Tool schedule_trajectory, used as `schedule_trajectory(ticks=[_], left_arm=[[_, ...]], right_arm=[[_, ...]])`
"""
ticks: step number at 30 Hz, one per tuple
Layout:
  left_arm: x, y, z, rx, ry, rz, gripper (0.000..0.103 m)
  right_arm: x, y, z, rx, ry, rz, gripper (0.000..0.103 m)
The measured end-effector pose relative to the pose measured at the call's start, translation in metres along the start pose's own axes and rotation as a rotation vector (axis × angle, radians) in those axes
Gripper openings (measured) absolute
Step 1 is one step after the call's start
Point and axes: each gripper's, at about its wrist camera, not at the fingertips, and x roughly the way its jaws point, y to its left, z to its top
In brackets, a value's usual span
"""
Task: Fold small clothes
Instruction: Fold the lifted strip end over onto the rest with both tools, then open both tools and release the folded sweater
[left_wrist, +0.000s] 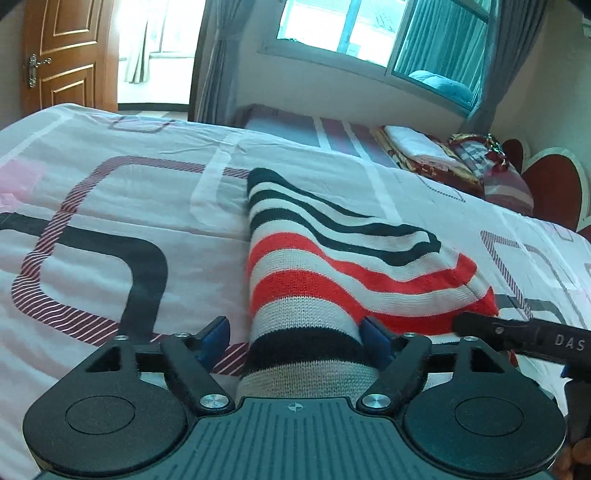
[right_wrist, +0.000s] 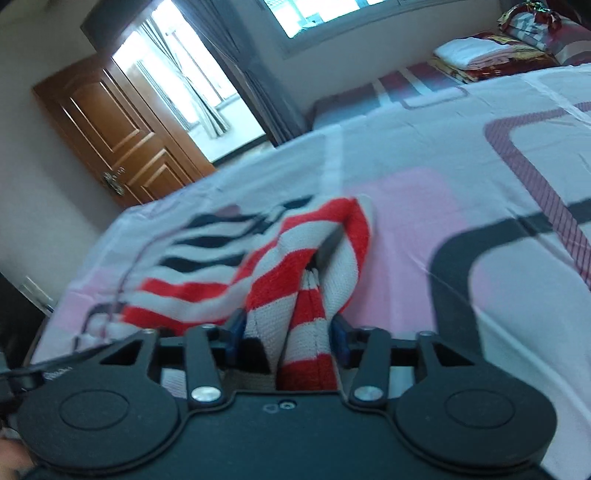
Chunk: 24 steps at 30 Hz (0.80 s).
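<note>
A small knit garment (left_wrist: 332, 266) with black, red and white stripes lies folded on the bed, its near end running between the fingers of my left gripper (left_wrist: 295, 332). That gripper is open: the left pad stands clear of the knit and the right pad just touches its edge. In the right wrist view the garment's red and white end (right_wrist: 295, 280) bunches up between the fingers of my right gripper (right_wrist: 288, 332), which is open with the cloth loose in the gap. A black finger of the right gripper (left_wrist: 480, 326) lies at the garment's red corner.
The bed sheet (left_wrist: 110, 221) is pink and white with dark looping lines. Folded bedding and pillows (left_wrist: 424, 151) are stacked at the far end by a red headboard (left_wrist: 554, 188). A wooden door (right_wrist: 122, 140) and curtained windows stand beyond the bed.
</note>
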Motion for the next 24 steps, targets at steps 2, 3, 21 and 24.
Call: schedule_trajectory(ticks=[2,3,21,24], left_arm=[[-0.010,0.000,0.001,-0.004,-0.013,0.017,0.077],[-0.017,-0.001,0.002,0.003,-0.028,0.038,0.077],[-0.068,-0.031,-0.042,0.135,0.018,0.099,0.078],[-0.081,-0.036,-0.043,0.161,0.022,0.106,0.095]], right_arm=[[-0.005,0.005,0.001,-0.019,-0.015,-0.037,0.063],[-0.010,0.008,0.002,-0.033,-0.027,-0.057,0.064],[-0.045,0.064,-0.054,-0.305,0.030,-0.150,0.047],[-0.063,0.070,-0.052,-0.260,-0.013,-0.154,0.061]])
